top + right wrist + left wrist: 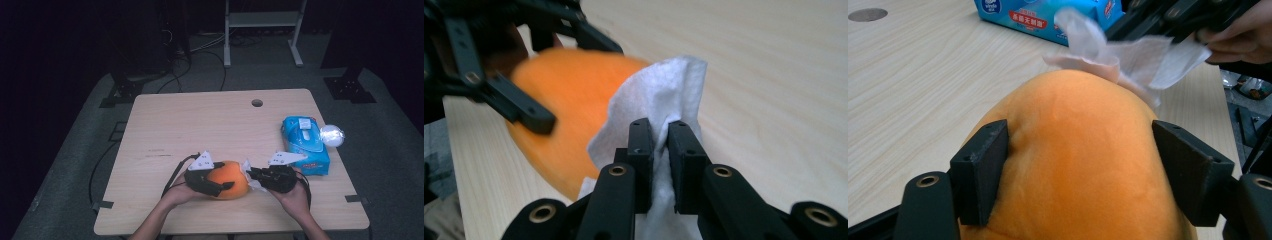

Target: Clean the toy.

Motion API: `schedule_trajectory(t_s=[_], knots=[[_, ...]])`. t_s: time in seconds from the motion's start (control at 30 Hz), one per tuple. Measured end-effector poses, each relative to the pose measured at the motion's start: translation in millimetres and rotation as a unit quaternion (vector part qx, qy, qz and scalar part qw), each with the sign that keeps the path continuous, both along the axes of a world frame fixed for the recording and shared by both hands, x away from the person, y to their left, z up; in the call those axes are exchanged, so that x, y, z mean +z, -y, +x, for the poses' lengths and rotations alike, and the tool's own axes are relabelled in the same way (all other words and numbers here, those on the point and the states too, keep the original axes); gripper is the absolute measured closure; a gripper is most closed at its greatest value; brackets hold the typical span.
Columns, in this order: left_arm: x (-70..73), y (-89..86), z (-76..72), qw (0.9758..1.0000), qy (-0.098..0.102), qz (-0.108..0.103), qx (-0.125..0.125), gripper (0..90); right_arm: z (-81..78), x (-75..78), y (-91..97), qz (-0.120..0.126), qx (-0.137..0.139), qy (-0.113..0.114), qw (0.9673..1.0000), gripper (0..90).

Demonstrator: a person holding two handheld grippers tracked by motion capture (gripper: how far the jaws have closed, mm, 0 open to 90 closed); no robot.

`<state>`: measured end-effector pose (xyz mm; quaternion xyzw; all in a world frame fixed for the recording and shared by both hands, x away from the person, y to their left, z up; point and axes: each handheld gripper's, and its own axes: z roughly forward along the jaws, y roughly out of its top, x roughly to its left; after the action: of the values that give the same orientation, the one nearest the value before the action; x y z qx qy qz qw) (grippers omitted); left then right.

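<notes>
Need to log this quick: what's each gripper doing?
Left gripper: closed on the orange plush fruit.
Right gripper: closed on a white wipe.

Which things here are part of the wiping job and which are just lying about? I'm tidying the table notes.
In use:
- orange soft fruit toy, between the left gripper jaws
- white wipe, pinched by the right gripper against the toy

Lying about:
- blue wipes pack
- crumpled clear wrapper beside it
</notes>
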<state>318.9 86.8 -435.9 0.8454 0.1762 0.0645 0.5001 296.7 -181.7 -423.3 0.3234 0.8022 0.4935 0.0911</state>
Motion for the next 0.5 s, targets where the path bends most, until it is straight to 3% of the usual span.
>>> schedule_trajectory(t_s=[0.07, 0.17, 0.23, 0.33, 0.4, 0.43, 0.5], knots=[[-0.1, 2.3, -0.5, 1.0, 0.002, 0.001, -0.001, 24.8, -2.9, 7.4, -6.1, 0.015, 0.014, 0.01, 0.9997, 80.4], [2.8, 2.8, -1.2, 0.9999, -0.004, 0.007, -0.007, 22.2, -5.5, 5.8, -18.5, -0.012, 0.029, 0.022, 0.9993, 80.4], [12.8, 1.5, -1.4, 0.9998, -0.01, 0.013, -0.014, 17.7, -3.4, -0.3, -16.8, 0.0, 0.033, 0.003, 0.9995, 80.7], [25.2, -4.3, -2.4, 0.9998, -0.012, 0.003, -0.016, 16.6, -4.1, 1.0, -11.8, -0.014, 0.024, 0.01, 0.9996, 80.6], [23.8, -6.4, -2.9, 0.999, -0.02, 0.029, -0.029, 16.6, -1.8, -0.5, -5.9, -0.018, 0.012, 0.005, 0.9997, 80.6], [20.6, -7.4, -3.2, 0.9985, -0.011, 0.043, -0.031, 16.6, -0.7, -1.3, -4.3, -0.022, 0.008, 0.002, 0.9997, 80.6], [16.5, -7.4, -1.9, 0.9988, -0.015, 0.041, -0.024, 18.4, 0.6, -2.5, -1.9, -0.032, 0.0, 0.004, 0.9995, 80.7]])
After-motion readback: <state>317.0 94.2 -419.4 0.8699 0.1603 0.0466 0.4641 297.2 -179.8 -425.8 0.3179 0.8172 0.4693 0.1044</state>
